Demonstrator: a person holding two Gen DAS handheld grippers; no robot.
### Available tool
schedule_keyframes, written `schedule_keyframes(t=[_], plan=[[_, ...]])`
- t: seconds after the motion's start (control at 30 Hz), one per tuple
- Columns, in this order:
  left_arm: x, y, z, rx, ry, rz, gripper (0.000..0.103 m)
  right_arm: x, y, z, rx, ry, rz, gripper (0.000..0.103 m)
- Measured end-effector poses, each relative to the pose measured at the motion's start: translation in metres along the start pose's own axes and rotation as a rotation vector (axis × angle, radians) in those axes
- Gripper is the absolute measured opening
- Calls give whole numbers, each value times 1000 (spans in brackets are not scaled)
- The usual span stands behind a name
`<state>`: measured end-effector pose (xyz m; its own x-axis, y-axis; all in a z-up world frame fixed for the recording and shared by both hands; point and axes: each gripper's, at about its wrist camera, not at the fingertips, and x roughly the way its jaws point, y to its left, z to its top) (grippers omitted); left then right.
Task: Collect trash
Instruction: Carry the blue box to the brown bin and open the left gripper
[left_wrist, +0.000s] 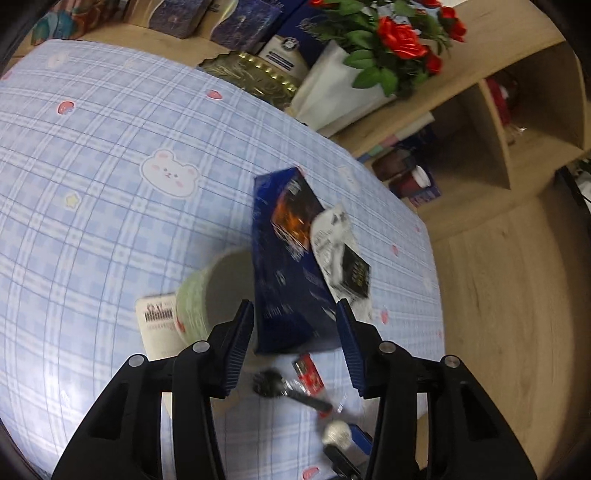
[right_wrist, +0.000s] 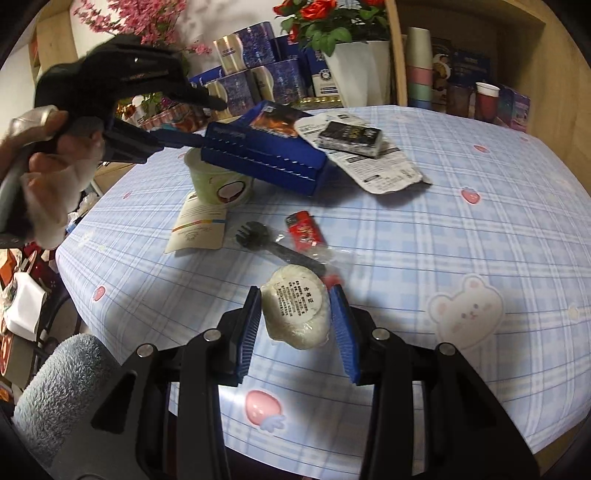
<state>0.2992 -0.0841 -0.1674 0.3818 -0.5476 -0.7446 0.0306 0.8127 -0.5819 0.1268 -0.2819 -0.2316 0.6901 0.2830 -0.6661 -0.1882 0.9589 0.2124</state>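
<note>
My left gripper (left_wrist: 295, 325) is shut on a dark blue box (left_wrist: 291, 266), which hangs tilted over a pale green cup (left_wrist: 207, 295). The right wrist view shows the same box (right_wrist: 266, 155) above the cup (right_wrist: 218, 181), with the left gripper (right_wrist: 212, 138) clamped on its left end. My right gripper (right_wrist: 295, 314) is shut on a white crumpled wrapper ball (right_wrist: 297, 314) with a round printed label, held just above the blue checked tablecloth (right_wrist: 443, 240). On the cloth lie a black plastic fork (right_wrist: 273, 243), a red packet (right_wrist: 304, 232), a white card (right_wrist: 199, 229), and a flattened white wrapper (right_wrist: 373, 166) with a black pack (right_wrist: 351, 138) on it.
Behind the table stand a white pot of red roses (right_wrist: 354, 70), blue tins and boxes (right_wrist: 258, 55), and a wooden shelf with stacked cups (right_wrist: 419, 66). A person's hand (right_wrist: 55, 166) holds the left gripper's handle; a fluffy grey sleeve (right_wrist: 59, 387) is at the lower left. Wooden floor (left_wrist: 517, 295) lies beyond the table's right edge.
</note>
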Motion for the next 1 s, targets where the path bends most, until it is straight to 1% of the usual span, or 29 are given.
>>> schedule_keyframes(t=[0.2,0.27,0.3,0.33,0.37,0.4,0.43,0.5,0.63,0.83,1.0], plan=[[20,2,8,4,16,47,44,0,-7,0,11,3,0,40],[27,5,10,-8,18,52,44,0,-8,-1,13,6,1,40],[32,8,12,-24,23,39,44,0,-9,-2,14,7,1,40],[35,9,13,-30,27,26,39,0,-10,-2,16,9,0,40],[38,9,14,-24,31,16,31,0,-11,-3,19,12,0,40],[38,8,14,-16,38,18,30,0,-11,-3,22,14,0,40],[37,8,13,-11,39,15,24,0,-11,-3,23,15,0,40],[33,6,11,3,39,3,20,-1,-12,-3,27,12,-1,40],[19,-3,2,55,26,12,19,-3,-11,-4,39,5,3,40],[-18,-12,-2,104,-62,62,18,-6,-5,-3,31,-3,8,40],[-51,-18,-7,151,-115,72,18,-13,1,0,31,-18,13,40]])
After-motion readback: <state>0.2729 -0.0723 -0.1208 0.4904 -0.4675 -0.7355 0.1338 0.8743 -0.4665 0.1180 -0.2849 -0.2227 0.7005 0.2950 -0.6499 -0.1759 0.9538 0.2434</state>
